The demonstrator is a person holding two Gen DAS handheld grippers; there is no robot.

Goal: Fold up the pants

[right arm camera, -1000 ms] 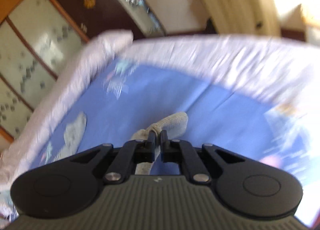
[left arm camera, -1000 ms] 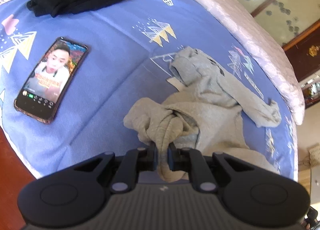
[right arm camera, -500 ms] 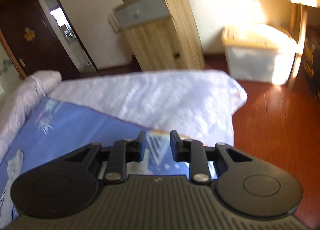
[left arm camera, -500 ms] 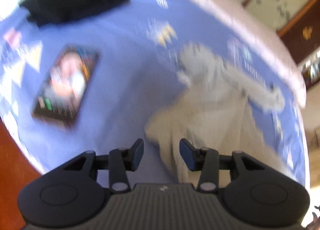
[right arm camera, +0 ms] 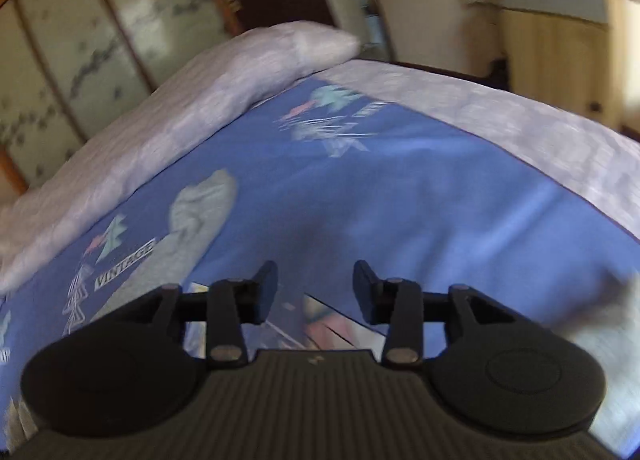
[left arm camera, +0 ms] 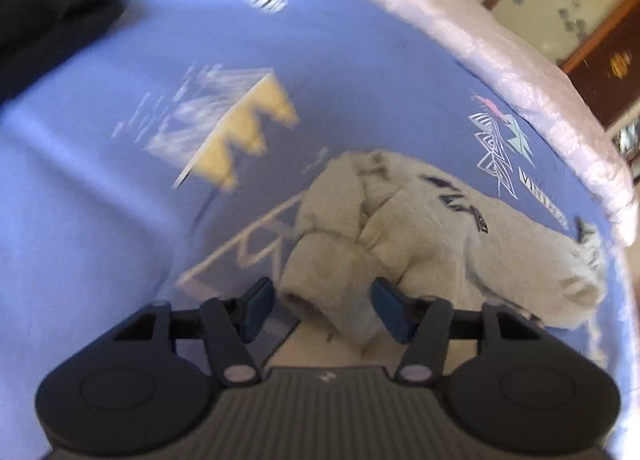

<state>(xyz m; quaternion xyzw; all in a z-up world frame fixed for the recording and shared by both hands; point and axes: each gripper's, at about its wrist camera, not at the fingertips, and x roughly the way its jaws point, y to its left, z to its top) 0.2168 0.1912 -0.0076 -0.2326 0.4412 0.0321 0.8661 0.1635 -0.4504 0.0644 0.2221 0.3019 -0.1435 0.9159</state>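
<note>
The grey pants point(left arm camera: 432, 236) lie crumpled on the blue patterned bedsheet point(left arm camera: 100, 199). My left gripper point(left arm camera: 322, 306) is open, its jaws on either side of a bunched fold of the pants without closing on it. In the right wrist view a grey pant leg point(right arm camera: 196, 215) lies stretched toward the pale quilt. My right gripper point(right arm camera: 314, 288) is open and empty above bare blue sheet point(right arm camera: 400, 187), to the right of that leg.
A black garment point(left arm camera: 44, 31) lies at the sheet's far left. A pale lilac quilt point(left arm camera: 500, 59) runs along the far edge of the bed and also shows in the right wrist view point(right arm camera: 160, 115). A wooden cabinet point(right arm camera: 560, 19) stands beyond the bed.
Both grippers let go of the pants and opened. The left one moved forward over the heap; the phone left its view. The right one swung back toward the bed.
</note>
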